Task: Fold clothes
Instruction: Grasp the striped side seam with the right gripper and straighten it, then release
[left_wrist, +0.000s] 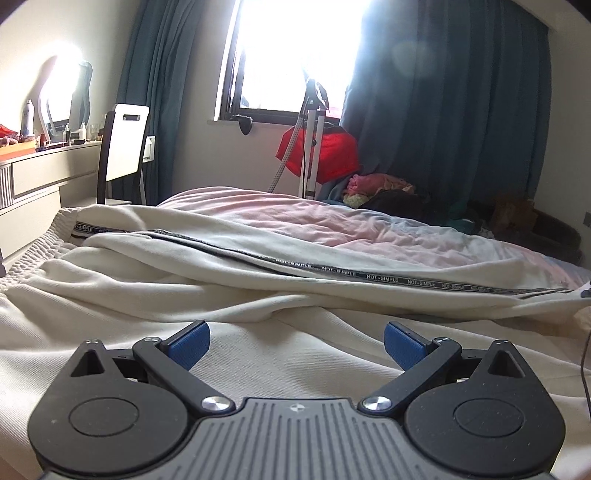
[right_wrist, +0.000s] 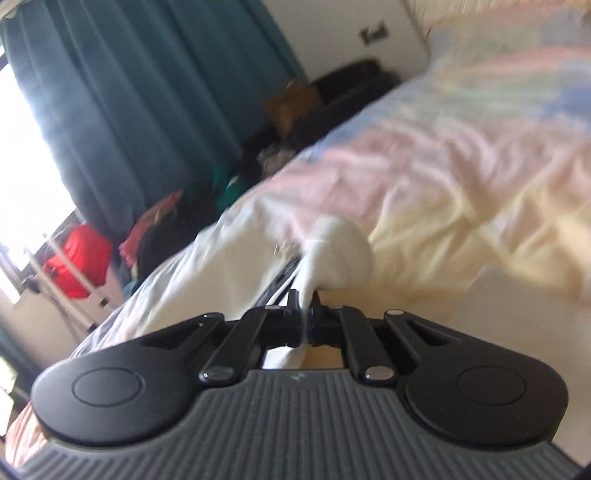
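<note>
The cream trousers (left_wrist: 229, 258) lie spread across the bed (left_wrist: 369, 221), waistband toward the dresser side, legs running along the bed with a black lettered stripe down the side seam. The cloth looks soft, ribbed and thick, heaped in loose rolls. The left hand-held gripper (left_wrist: 297, 345) sits low over the near part of the trousers with its blue pads (left_wrist: 188, 345) spread wide and nothing between them, likely ready to pin or pinch a fold line. The right hand-held gripper (right_wrist: 306, 314) is clenched on a bunched edge of the trousers (right_wrist: 332, 254), probably a leg end, lifted clear of the bed's pastel quilt so it can be carried over.
</note>
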